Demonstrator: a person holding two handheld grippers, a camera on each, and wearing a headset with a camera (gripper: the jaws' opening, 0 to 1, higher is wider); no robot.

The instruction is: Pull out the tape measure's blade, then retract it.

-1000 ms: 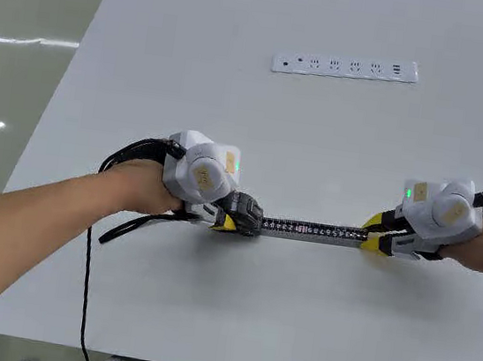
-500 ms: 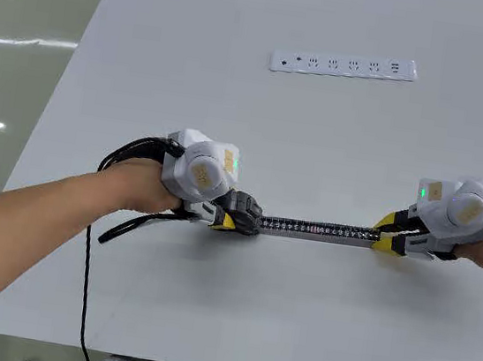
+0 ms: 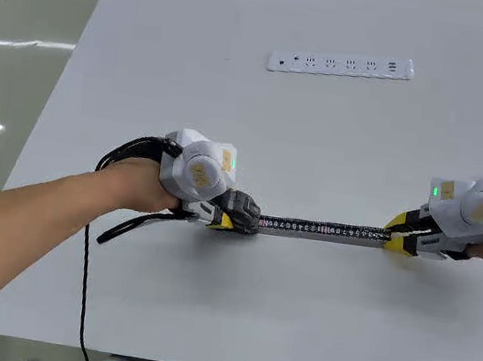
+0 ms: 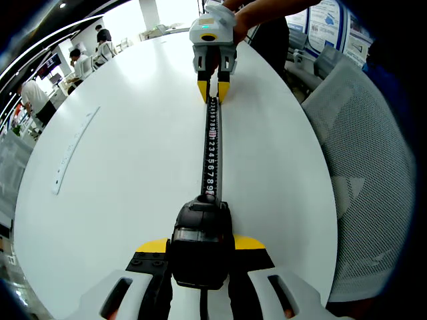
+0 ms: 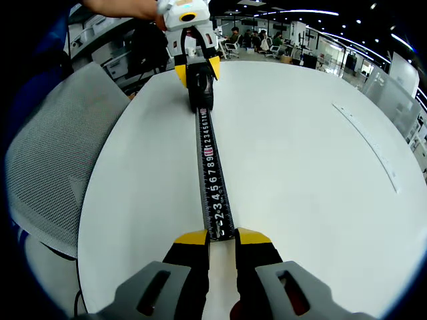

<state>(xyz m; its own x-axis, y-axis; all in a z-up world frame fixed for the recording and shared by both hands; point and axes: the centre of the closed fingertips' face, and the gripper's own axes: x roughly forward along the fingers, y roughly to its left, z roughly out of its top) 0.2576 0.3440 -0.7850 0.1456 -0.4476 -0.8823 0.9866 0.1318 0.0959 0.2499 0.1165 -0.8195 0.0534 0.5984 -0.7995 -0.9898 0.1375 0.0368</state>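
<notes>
The left claw (image 3: 221,220) squeezes the black tape measure (image 3: 239,211) tight. The right claw (image 3: 396,236) pinches the end of the blade (image 3: 324,230) between its yellow tips. The blade lies pulled out flat on the white table (image 3: 295,312) between them. The tape measure sits well apart from the power strip (image 3: 340,64), nearer the person and a bit to its left.

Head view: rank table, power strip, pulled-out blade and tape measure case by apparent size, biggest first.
1. table
2. power strip and blade: about alike in length. The strip looks wider but lies farther from the camera, so I leave them unranked.
3. tape measure case
</notes>
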